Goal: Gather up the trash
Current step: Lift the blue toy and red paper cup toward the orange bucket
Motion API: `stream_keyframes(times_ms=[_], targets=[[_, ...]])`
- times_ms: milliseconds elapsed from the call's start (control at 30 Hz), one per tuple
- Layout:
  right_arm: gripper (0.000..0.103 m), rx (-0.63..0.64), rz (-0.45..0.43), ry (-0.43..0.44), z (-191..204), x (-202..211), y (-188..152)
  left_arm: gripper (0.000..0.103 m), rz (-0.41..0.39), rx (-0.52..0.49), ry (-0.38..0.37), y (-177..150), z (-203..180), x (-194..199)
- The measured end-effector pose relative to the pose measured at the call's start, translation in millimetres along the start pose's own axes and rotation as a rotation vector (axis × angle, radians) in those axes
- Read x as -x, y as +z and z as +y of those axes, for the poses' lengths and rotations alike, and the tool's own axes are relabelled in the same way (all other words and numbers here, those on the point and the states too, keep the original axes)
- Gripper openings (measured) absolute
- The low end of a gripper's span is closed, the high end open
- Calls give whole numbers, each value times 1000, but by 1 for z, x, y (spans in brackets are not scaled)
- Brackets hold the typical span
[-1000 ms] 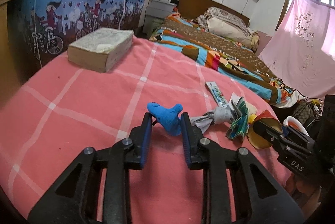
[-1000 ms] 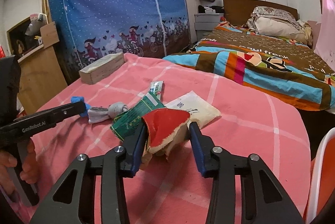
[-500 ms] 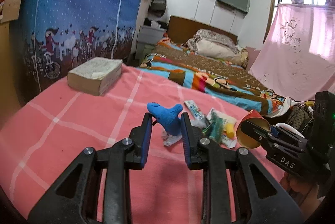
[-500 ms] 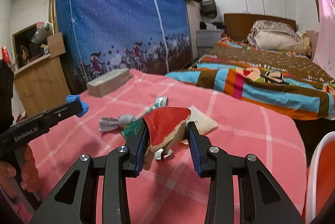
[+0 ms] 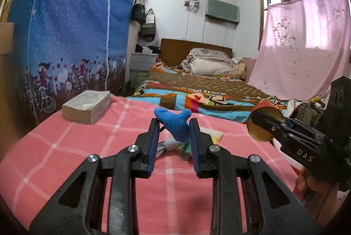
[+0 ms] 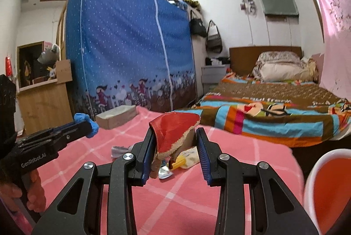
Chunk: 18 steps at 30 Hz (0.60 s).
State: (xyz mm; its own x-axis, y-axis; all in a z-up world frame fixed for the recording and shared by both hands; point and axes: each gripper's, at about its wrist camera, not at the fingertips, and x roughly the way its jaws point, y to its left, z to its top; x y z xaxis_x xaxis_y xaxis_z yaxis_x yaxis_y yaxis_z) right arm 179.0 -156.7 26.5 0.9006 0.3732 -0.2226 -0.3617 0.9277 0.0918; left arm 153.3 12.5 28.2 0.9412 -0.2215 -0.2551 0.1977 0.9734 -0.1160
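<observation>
My left gripper [image 5: 173,131] is shut on a crumpled blue scrap [image 5: 174,123] and holds it above the pink checked table [image 5: 65,147]; it also shows in the right wrist view [image 6: 84,123]. My right gripper [image 6: 174,142] is shut on a torn red paper cup [image 6: 173,134], seen from the left wrist view as a brown-lined cup [image 5: 263,123] at right. More trash lies on the table below: a grey wad [image 6: 118,150], a white and yellow wrapper [image 6: 186,159] and a silvery packet [image 6: 164,172].
A thick book [image 5: 86,106] lies at the table's far left. A red bin with a white rim [image 6: 329,189] stands off the table's right edge. A bed [image 5: 197,90] is beyond the table and a blue fabric wardrobe [image 6: 127,55] is at left.
Both grippers have risen from the table with their trash held. The trash pile now sits lower and partly hidden behind the fingers.
</observation>
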Motion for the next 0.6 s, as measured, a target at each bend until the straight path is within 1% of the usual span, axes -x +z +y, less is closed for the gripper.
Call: stream_keyframes(times_ms=[100, 233, 333, 467, 600], targets=[[35, 9, -37, -25, -6, 12, 5, 31, -27, -18, -25, 3, -16, 4], [35, -7, -82, -50, -20, 31, 12, 31, -58, -80, -49, 10, -40, 6], [35, -20, -111, -72, -33, 44, 17, 31, -82, -101, -82, 16, -58, 7], [35, -36, -154, -118, -47, 64, 22, 31, -103, -124, -140, 25, -85, 3], [35, -70, -181, -181, -69, 84, 26, 31, -96, -145, -206, 30, -114, -4]])
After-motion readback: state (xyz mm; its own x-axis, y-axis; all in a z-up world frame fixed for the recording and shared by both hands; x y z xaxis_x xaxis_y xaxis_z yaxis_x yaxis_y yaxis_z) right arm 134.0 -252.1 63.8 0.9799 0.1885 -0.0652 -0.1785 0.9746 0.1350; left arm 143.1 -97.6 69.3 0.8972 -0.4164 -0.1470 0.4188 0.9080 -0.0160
